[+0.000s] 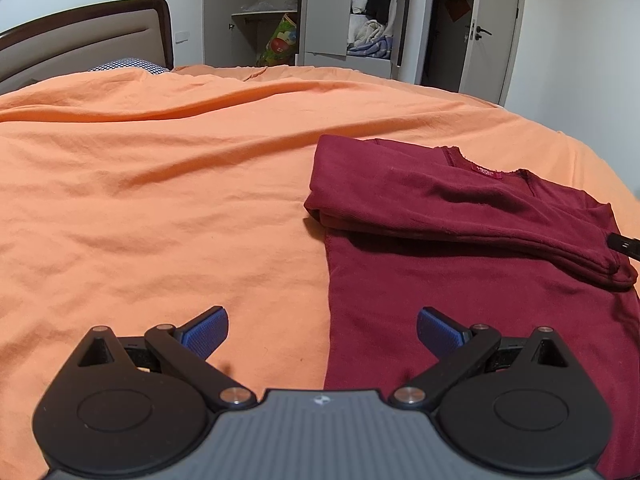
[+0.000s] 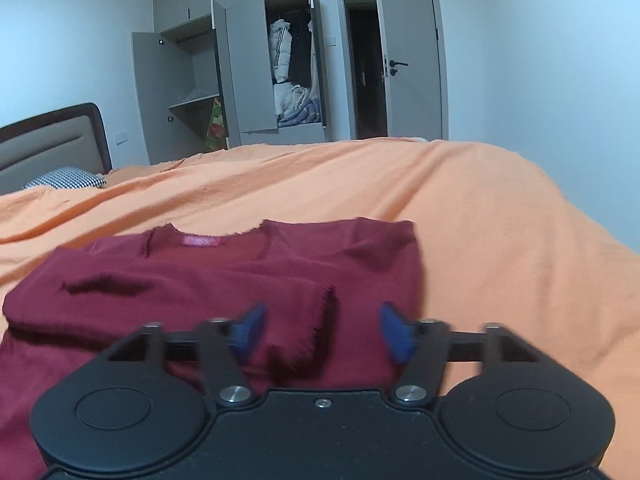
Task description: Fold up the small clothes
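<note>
I see the maroon long-sleeved shirt (image 1: 460,264) flat on the orange bedspread (image 1: 160,180), one sleeve (image 1: 480,216) folded across its chest.

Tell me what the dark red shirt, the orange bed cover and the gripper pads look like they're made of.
Dark red shirt: soft matte knit, probably cotton; it drapes limply and its collar edge looks fuzzy.
Orange bed cover: thin matte woven cloth, likely cotton; fine creases all over.
Left gripper pads: blue, dotted texture, probably rubber or plastic, on black matte plastic arms.

Right tongs (image 2: 322,330) agape above maroon shirt (image 2: 248,272) on orange bedspread (image 2: 480,220); sleeve folded across
</note>
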`<state>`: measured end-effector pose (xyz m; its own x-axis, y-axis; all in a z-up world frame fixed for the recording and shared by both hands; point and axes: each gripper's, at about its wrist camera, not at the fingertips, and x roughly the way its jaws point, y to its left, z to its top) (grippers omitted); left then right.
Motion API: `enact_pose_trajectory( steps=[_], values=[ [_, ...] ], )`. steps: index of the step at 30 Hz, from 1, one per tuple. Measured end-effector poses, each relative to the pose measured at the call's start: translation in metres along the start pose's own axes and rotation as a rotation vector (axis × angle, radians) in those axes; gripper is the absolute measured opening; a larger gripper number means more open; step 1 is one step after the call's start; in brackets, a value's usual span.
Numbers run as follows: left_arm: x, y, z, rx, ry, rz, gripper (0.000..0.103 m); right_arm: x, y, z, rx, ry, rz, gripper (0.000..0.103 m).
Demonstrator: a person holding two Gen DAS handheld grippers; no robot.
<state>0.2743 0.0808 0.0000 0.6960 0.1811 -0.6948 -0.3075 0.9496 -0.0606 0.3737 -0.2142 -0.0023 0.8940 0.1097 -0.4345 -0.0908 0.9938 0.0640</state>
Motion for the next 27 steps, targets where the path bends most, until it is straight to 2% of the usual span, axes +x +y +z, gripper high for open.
enact_pose_trajectory(
  steps=[2,6,9,14,17,21,22,23,24,27],
  values=[
    [0.002,-0.001,-0.001,0.004,0.006,-0.002,0.102,-0.016,-0.007,-0.008,-0.028,-0.003,-0.021,0.084],
    [0.009,-0.004,-0.007,0.006,0.036,-0.007,0.102,-0.031,-0.02,-0.026,-0.095,0.019,-0.085,0.085],
    [0.011,-0.008,-0.011,0.012,0.054,-0.008,0.102,-0.03,-0.027,-0.033,-0.129,0.043,-0.115,0.077],
    [0.003,-0.009,-0.012,0.014,0.044,-0.012,0.102,-0.009,-0.023,-0.031,-0.256,0.059,-0.162,0.059],
    [-0.002,-0.008,-0.012,0.009,0.037,-0.006,0.102,0.004,-0.014,-0.03,-0.37,0.063,-0.164,0.056],
    [-0.008,-0.006,-0.011,0.005,0.025,-0.006,0.102,0.011,-0.002,-0.03,-0.555,0.011,-0.18,0.053],
    [-0.009,-0.006,-0.011,0.005,0.023,-0.005,0.102,0.013,0.0,-0.03,-0.591,0.006,-0.174,0.044],
    [-0.011,-0.005,-0.011,0.005,0.022,-0.004,0.102,0.014,0.0,-0.03,-0.616,0.013,-0.161,0.025],
    [-0.012,-0.005,-0.011,0.005,0.021,-0.003,0.102,0.015,0.001,-0.031,-0.627,0.028,-0.144,0.014],
    [-0.015,-0.004,-0.012,0.003,0.015,0.002,0.102,0.012,0.0,-0.032,-0.619,0.04,-0.15,0.008]
  ],
)
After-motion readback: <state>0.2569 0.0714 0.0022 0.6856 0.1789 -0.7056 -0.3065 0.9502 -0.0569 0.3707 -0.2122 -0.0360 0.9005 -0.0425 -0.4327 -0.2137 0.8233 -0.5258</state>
